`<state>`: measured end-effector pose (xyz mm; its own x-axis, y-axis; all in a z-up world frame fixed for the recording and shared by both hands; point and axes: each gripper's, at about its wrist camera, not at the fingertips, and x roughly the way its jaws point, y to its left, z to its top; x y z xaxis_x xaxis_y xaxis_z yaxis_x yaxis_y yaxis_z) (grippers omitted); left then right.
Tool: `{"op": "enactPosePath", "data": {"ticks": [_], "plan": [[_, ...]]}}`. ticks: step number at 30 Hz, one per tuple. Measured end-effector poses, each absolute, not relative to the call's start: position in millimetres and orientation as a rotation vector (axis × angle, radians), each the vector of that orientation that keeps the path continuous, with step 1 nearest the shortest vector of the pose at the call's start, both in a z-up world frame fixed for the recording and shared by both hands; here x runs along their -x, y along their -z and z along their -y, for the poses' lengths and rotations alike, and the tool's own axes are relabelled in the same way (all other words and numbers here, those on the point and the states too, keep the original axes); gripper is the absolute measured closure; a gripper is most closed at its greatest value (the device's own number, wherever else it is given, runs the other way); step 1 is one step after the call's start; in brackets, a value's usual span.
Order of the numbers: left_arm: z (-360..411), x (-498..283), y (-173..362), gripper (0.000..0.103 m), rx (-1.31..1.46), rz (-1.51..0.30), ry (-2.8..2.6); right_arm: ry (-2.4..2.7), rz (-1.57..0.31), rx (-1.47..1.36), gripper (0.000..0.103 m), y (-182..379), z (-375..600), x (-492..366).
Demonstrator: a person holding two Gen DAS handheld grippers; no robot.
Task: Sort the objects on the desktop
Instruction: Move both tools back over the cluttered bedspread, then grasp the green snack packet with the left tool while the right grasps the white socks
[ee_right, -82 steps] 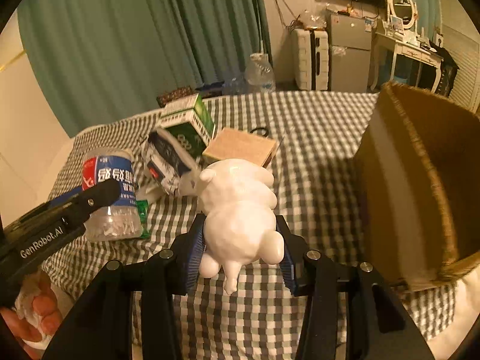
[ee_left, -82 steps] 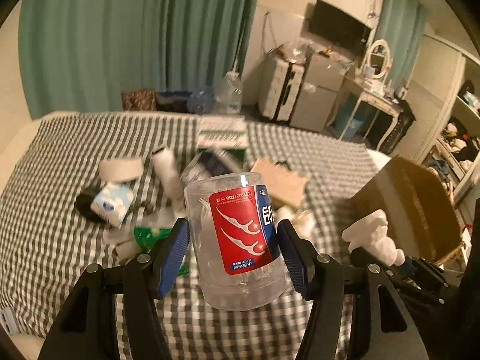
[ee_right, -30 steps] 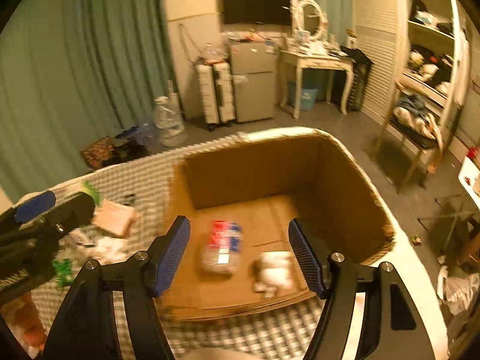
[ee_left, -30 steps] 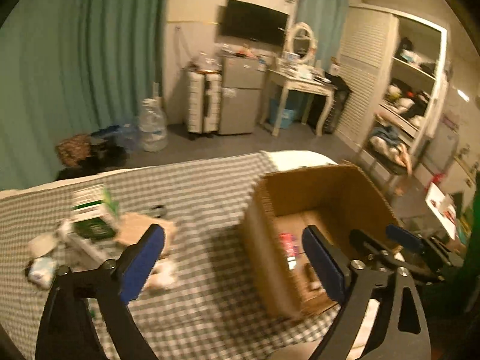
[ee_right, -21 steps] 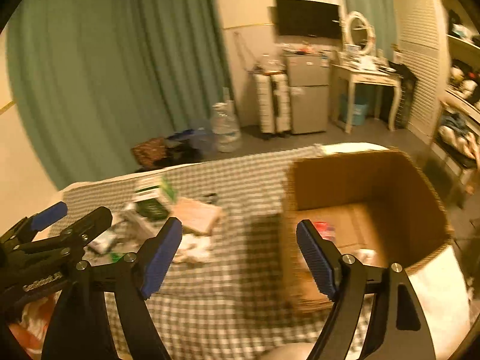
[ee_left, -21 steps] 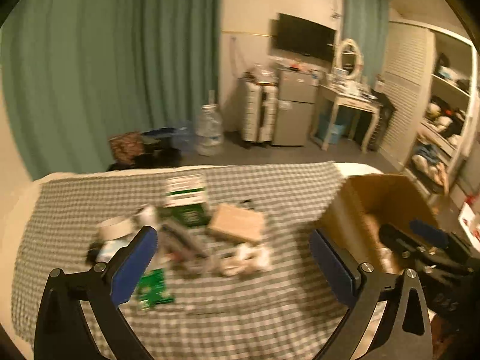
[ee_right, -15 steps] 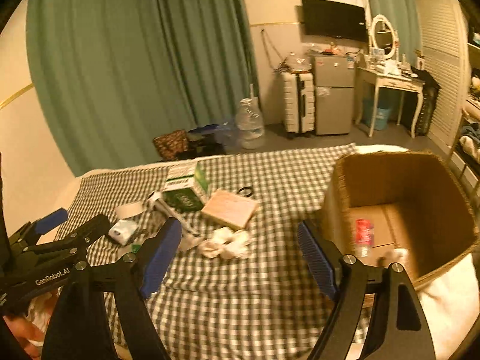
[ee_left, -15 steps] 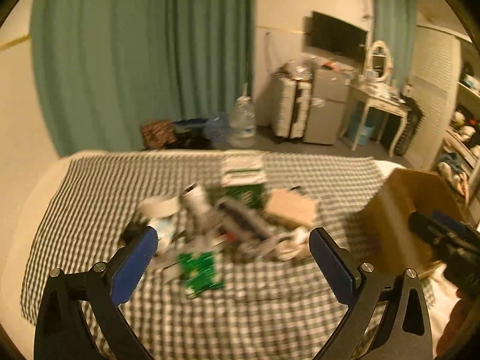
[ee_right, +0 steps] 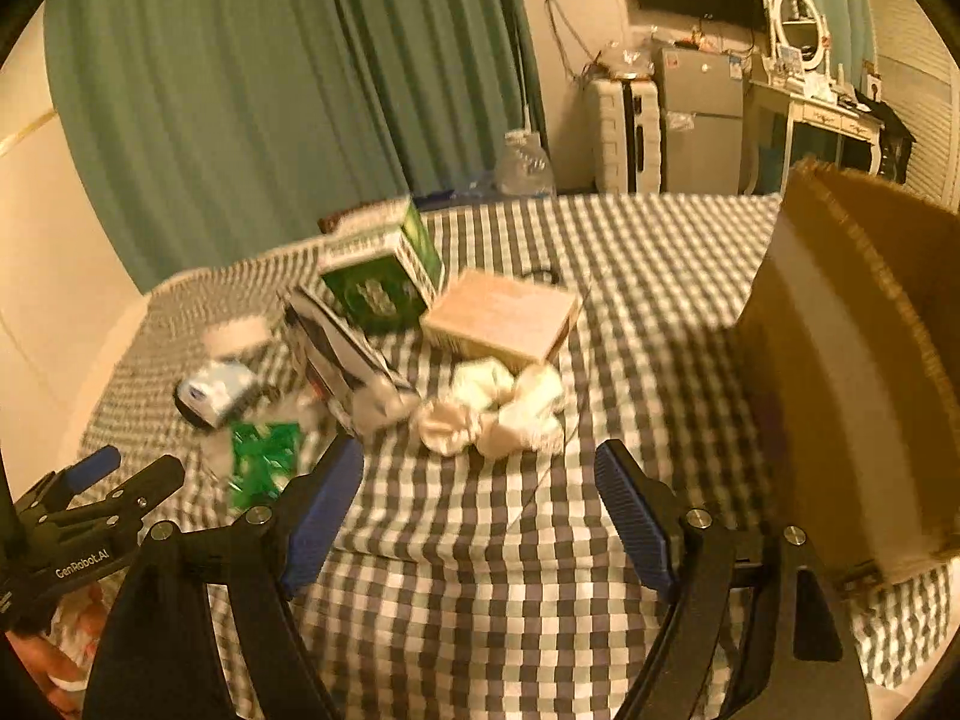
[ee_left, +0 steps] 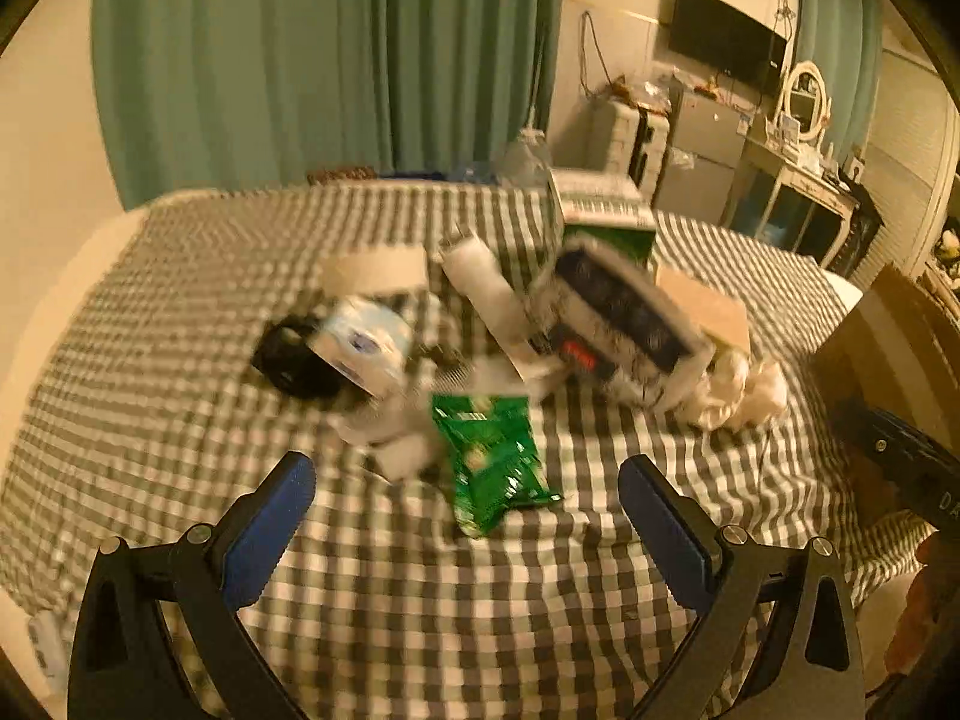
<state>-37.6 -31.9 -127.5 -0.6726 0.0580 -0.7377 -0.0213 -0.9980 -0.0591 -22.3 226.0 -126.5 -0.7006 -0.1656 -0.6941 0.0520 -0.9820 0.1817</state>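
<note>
- Left gripper (ee_left: 467, 480) had its jaws wide apart, nothing between the pads; it hung over the green snack packet (ee_left: 492, 456) on the checked cloth (ee_left: 420, 600).
- Right gripper (ee_right: 479, 483) also spread and empty, with the crumpled white tissue wad (ee_right: 492, 414) just ahead.
- Step, I judged: reaching for the next pickups.
- Cardboard box (ee_right: 840, 360) stood to the right, well apart from the pile.
- Next move called for a descent and closing on the flat packet's edges.

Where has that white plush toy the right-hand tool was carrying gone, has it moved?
Yes. The right gripper now has open, bare jaws over the checked cloth, left of the cardboard box.
</note>
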Motion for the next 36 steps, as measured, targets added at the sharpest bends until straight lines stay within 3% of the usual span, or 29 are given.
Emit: {"op": "enactPosePath", "data": {"ticks": [12,20,24,30,32,34,36], "plan": [[14,73,177,0.0,1.294,0.102,-2.781,2.752,0.161,-1.263,0.023,171,-219,68],[18,88,197,0.013,1.363,0.126,-2.767,2.723,0.156,-1.332,0.024,198,-208,111],[19,89,198,0.019,1.36,0.118,-2.783,2.714,0.172,-1.377,0.041,210,-210,118],[30,86,198,0.047,1.381,0.161,-2.812,2.696,0.152,-1.381,0.072,209,-212,115],[32,85,196,0.052,1.378,0.166,-2.814,2.695,0.151,-1.379,0.078,208,-212,113],[35,82,193,0.063,1.361,0.202,-2.802,2.696,0.136,-1.373,0.079,205,-211,109],[38,77,189,0.065,1.352,0.206,-2.8,2.695,0.127,-1.363,0.08,201,-210,103]]}}
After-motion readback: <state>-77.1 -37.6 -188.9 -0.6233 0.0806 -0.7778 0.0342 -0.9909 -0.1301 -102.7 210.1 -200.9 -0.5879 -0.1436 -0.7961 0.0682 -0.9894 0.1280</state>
